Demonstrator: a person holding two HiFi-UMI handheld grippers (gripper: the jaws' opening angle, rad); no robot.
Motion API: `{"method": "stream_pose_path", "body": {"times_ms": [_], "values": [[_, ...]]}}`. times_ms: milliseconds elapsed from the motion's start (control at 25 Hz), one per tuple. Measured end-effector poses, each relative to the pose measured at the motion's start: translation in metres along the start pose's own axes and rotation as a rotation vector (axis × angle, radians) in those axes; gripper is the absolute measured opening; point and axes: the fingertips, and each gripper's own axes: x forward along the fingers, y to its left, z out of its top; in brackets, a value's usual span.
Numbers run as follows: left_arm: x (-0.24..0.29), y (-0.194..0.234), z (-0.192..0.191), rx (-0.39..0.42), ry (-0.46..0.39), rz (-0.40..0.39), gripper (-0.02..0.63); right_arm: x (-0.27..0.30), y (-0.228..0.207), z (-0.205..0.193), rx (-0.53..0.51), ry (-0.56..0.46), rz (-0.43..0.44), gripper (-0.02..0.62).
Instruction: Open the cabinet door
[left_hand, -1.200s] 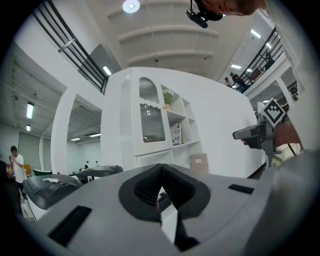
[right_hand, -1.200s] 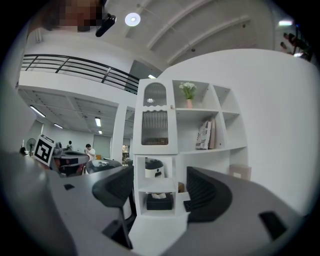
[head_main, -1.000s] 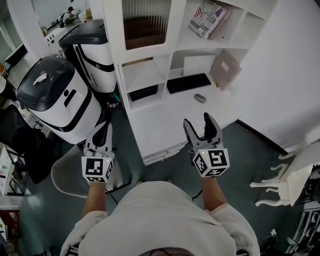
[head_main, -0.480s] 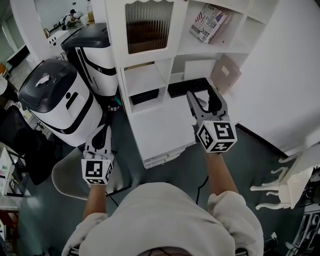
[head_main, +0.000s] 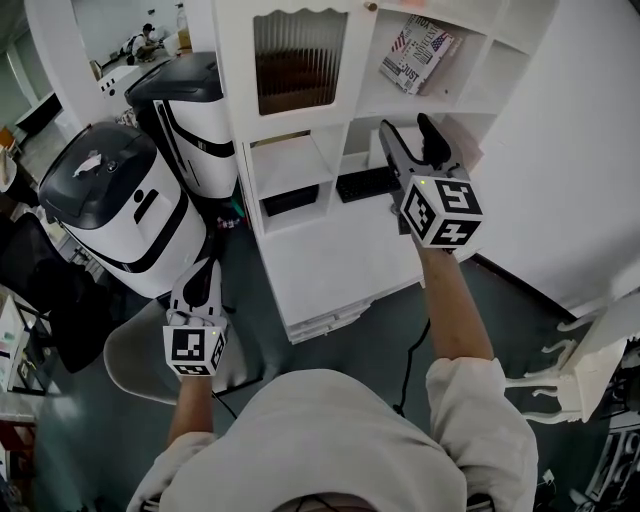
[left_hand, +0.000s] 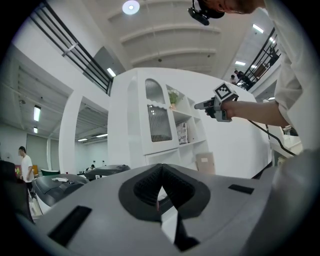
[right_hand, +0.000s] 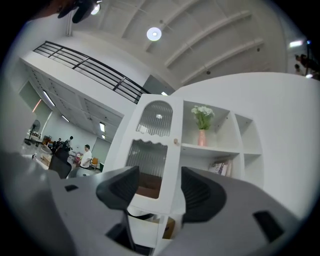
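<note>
The right hand-held gripper (head_main: 405, 130), spread and empty with its jaws just now narrowing, is held before the shut ribbed-glass cabinet door (head_main: 297, 60), whose small knob (right_hand: 176, 142) at the right edge should be pinched squarely, while the left hand-held gripper (head_main: 203, 278) is kept low, pressed together.

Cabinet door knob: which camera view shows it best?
The right gripper view: the knob sits near the picture's middle, at the right edge of the ribbed-glass door. The head view catches the knob only at its top border, from above. In the left gripper view the door is small and its knob cannot be made out.
</note>
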Motion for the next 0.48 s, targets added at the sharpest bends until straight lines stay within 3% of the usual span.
{"method": "stream_pose_path", "body": {"times_ms": [480], "values": [[-0.016,0.014,-0.008,-0.010,0.019,0.056,-0.002,0.067,-0.013,0.051,-0.061,-0.036,0.004,0.228]]}}
